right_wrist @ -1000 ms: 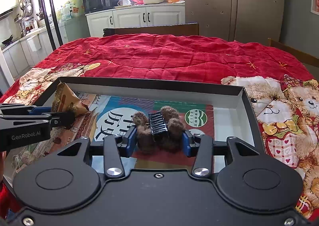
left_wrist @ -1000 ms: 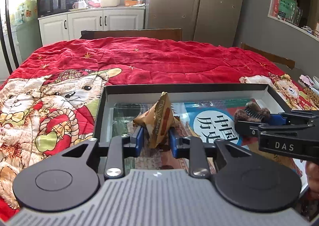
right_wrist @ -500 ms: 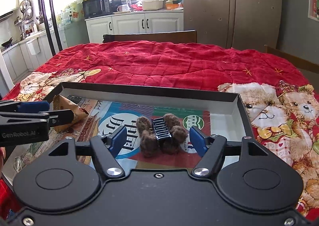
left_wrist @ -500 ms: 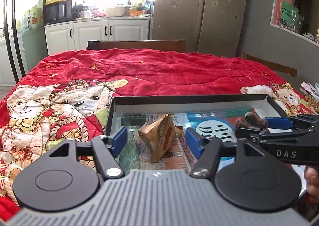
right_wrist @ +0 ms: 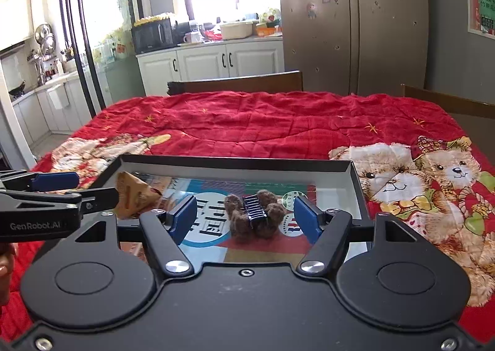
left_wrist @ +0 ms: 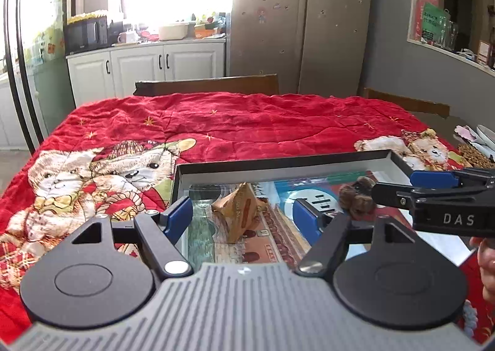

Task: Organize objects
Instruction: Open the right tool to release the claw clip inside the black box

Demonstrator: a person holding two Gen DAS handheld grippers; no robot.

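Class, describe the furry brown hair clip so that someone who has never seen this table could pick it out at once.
On the table under the red teddy-bear quilt lies a shallow black-rimmed box lined with printed paper. The hair clip rests on that paper toward the box's right side, between the open right gripper pads. Unlike the smooth, tan, pyramid-shaped snack packet at the left, it is dark brown, fuzzy, with a black toothed spine.

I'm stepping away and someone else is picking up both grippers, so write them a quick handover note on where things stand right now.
Left hand-held gripper: open, jaws have just been opening; the snack packet sits between them, not pressed.
Right hand-held gripper: open, just released; the fuzzy brown hair clip lies between its jaws.
Both items rest inside the black-rimmed tray on the red blanket.
Done: both placed in the tray.
Left: nothing more on the blanket in view; check out of frame.
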